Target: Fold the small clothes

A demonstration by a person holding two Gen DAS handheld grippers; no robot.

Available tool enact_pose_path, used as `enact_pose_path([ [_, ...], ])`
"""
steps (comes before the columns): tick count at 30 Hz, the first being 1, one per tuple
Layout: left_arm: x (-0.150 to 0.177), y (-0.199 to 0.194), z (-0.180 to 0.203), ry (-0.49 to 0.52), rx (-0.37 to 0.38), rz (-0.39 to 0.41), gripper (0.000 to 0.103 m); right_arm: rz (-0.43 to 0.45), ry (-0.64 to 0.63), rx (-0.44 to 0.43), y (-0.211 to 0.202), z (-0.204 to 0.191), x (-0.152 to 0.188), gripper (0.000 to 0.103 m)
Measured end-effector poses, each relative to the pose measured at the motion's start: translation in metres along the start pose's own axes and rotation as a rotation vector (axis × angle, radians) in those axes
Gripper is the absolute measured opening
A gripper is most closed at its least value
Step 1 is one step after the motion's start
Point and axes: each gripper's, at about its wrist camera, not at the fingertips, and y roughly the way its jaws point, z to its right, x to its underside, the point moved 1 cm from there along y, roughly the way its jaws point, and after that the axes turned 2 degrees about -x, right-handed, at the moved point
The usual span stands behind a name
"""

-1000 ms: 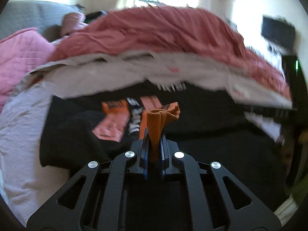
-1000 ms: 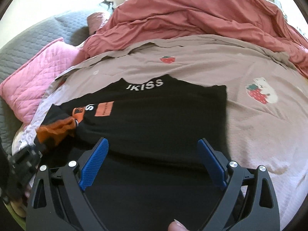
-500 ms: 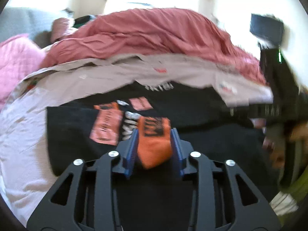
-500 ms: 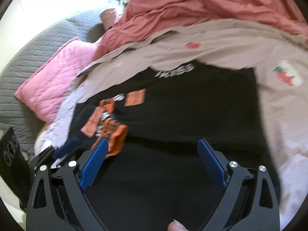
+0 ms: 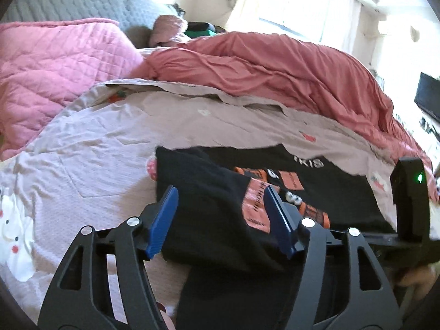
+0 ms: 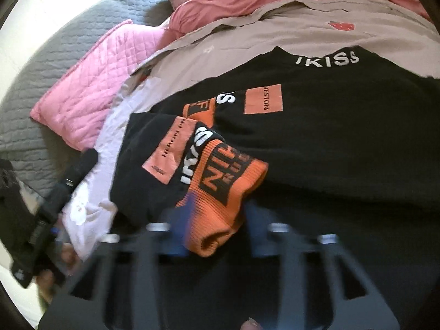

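Observation:
A black sweatshirt (image 5: 209, 200) with orange patches and white lettering lies on the bed; it also shows in the right wrist view (image 6: 330, 143). Its left sleeve is folded over the body, and the orange ribbed cuff (image 6: 228, 195) lies on the black cloth. My left gripper (image 5: 220, 214) is open and empty, with the jaws on either side of the folded sleeve. My right gripper (image 6: 214, 228) is blurred by motion, and its blue pads sit on either side of the orange cuff. The left gripper body (image 6: 57, 195) shows at the left edge of the right wrist view.
A beige sheet (image 5: 96, 159) with strawberry and bear prints covers the bed. A red duvet (image 5: 275, 63) is heaped at the back. A pink quilted pillow (image 5: 49, 74) and a grey headboard (image 5: 68, 0) lie to the left.
My left gripper has opened, let go of the orange cuff and swung left over the folded sleeve. My right gripper has moved left and down onto the cuff and narrowed.

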Motion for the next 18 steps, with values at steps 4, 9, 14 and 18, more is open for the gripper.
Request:
enact_pose_path([
  [4, -0.005, -0.004, -0.020, -0.071, -0.011, 0.017, 0.063, 0.074, -0.095, -0.020, -0.017, -0.017, -0.009, 0.005],
  [9, -0.010, -0.009, -0.047, -0.182, 0.001, 0.027, 0.063, 0.194, -0.178, -0.016, -0.057, -0.028, -0.039, 0.005],
  [14, -0.010, -0.007, -0.057, -0.237, 0.023, 0.008, 0.063, 0.315, -0.216, 0.086, -0.104, -0.008, -0.069, 0.005],
  [18, -0.009, -0.006, -0.050, -0.208, 0.016, 0.005, 0.063, 0.325, -0.157, 0.179, -0.125, 0.036, -0.080, 0.005],
])
